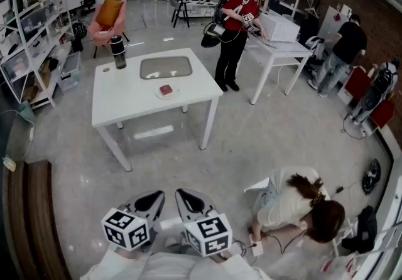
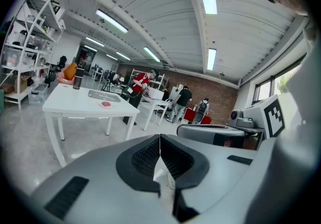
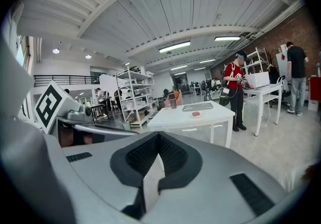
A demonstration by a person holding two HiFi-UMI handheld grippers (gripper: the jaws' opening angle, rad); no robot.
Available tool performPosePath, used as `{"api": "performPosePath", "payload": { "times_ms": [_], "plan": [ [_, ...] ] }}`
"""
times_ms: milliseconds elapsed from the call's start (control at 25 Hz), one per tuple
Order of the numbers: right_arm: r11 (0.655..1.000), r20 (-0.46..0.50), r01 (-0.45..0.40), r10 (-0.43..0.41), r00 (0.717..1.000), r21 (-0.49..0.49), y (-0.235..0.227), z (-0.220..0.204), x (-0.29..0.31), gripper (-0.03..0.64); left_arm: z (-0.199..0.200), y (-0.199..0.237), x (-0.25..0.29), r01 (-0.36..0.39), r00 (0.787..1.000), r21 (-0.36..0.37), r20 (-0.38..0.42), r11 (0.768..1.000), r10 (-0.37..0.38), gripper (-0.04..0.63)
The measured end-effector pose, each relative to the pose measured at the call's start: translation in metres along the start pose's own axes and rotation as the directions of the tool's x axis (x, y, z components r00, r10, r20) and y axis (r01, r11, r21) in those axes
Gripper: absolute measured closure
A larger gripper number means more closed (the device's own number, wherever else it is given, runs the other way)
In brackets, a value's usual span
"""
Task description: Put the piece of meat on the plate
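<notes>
A red piece of meat (image 1: 166,90) lies on a small white plate (image 1: 173,94) near the right side of a white table (image 1: 132,100), far ahead of me. Both grippers are held low and close to my body, well short of the table. My left gripper (image 1: 151,196) and right gripper (image 1: 186,194) sit side by side, each with its jaws shut and nothing between them. The left gripper view shows the meat (image 2: 106,103) small on the distant table (image 2: 75,105) beyond the left gripper (image 2: 160,138). The right gripper view shows the meat (image 3: 195,114) past the right gripper (image 3: 159,135).
On the table also stand a grey tray (image 1: 166,67) and a dark bottle (image 1: 118,53). A person in red (image 1: 233,27) stands at a second white table (image 1: 276,46). Another person (image 1: 295,206) crouches on the floor to my right. Shelves (image 1: 31,27) line the left wall.
</notes>
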State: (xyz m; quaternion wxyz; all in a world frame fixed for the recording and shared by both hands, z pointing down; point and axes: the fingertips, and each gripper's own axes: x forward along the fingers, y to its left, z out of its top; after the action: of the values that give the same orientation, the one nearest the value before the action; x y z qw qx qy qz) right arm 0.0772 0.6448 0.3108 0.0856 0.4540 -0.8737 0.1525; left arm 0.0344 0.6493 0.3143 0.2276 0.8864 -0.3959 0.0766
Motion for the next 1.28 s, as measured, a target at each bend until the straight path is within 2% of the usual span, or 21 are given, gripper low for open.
{"api": "performPosePath", "payload": {
  "times_ms": [240,480,640,760,880,1000,1280],
  "plan": [
    [1.000,-0.011,-0.018,0.018,1.000,-0.006,0.001,0.007,-0.005,0.602,0.001,-0.011,0.008,0.013,1.000,0.022,-0.015,1.000,-0.013,0.584],
    [0.999,-0.018,-0.020,0.021,1.000,0.035,-0.008,0.001,-0.007,0.603,0.000,-0.011,0.014,0.034,0.999,-0.011,-0.014,0.999,-0.035,0.584],
    [0.997,0.029,-0.003,0.001,1.000,0.079,-0.019,0.010,-0.011,0.602,0.005,-0.017,0.018,0.048,0.999,-0.016,-0.005,0.999,-0.048,0.584],
    [0.994,0.039,-0.020,0.016,0.999,0.108,-0.022,0.013,-0.012,0.601,0.005,-0.017,0.023,0.051,0.999,-0.037,-0.006,0.998,-0.052,0.584],
    [0.995,0.022,-0.033,0.032,0.999,0.093,-0.022,0.011,-0.013,0.601,0.003,-0.021,0.028,0.052,0.998,-0.030,-0.021,0.998,-0.053,0.584],
    [0.995,0.022,-0.040,0.038,0.999,0.088,-0.029,0.015,-0.006,0.601,0.015,-0.020,0.037,0.047,0.999,-0.013,0.013,0.999,-0.047,0.584],
    [0.997,0.011,-0.059,0.059,0.998,0.043,-0.040,0.014,-0.004,0.601,0.018,-0.012,0.046,-0.003,0.999,-0.041,0.047,0.999,0.005,0.584]
  ]
}}
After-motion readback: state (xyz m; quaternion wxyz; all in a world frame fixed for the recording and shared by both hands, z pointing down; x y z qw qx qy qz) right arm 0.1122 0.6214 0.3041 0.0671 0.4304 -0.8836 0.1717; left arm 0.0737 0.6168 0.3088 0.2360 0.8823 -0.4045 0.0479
